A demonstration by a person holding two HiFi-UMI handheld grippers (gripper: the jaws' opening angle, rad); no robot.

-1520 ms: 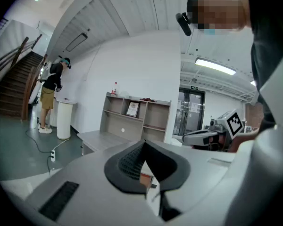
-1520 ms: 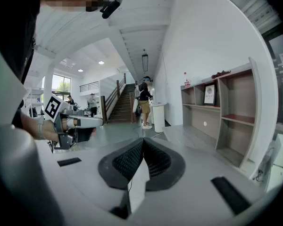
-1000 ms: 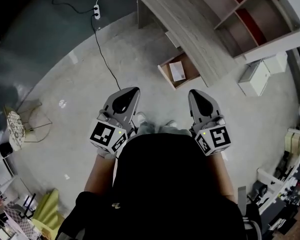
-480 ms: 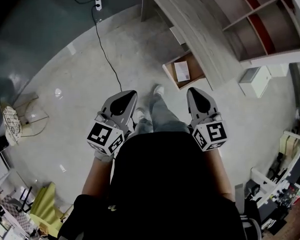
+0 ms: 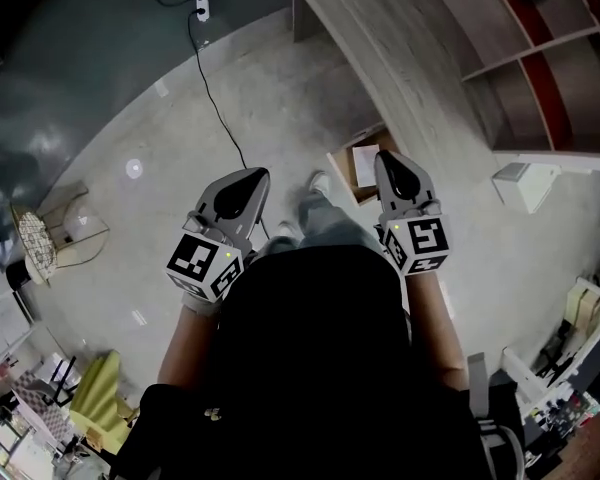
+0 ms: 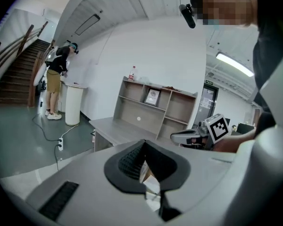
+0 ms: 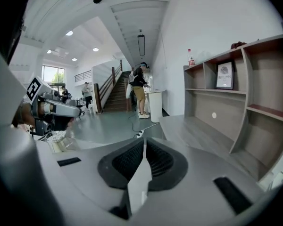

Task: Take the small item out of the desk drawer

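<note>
The grey wooden desk (image 5: 410,58) runs across the top right of the head view. Its low drawer (image 5: 340,170) stands pulled out over the floor, with a flat white item (image 5: 364,165) lying inside. My left gripper (image 5: 248,176) is held at waist height, shut and empty, left of the drawer. My right gripper (image 5: 388,158) is shut and empty too, its tip overlapping the drawer's right side in this view. In the left gripper view the left gripper (image 6: 144,145) points toward the desk (image 6: 118,128). In the right gripper view the right gripper (image 7: 145,142) points along the desk top (image 7: 193,131).
A shelf unit (image 5: 540,58) stands on the desk's far side, a white box (image 5: 525,183) on the floor beside it. A black cable (image 5: 220,108) runs from a power strip (image 5: 202,6) toward my feet. A wire stool (image 5: 30,243) stands left. A person (image 7: 139,91) stands near the stairs.
I have walked toward the desk: the drawer has come from well ahead of the grippers to level with their tips. Both grippers stay shut and level.
</note>
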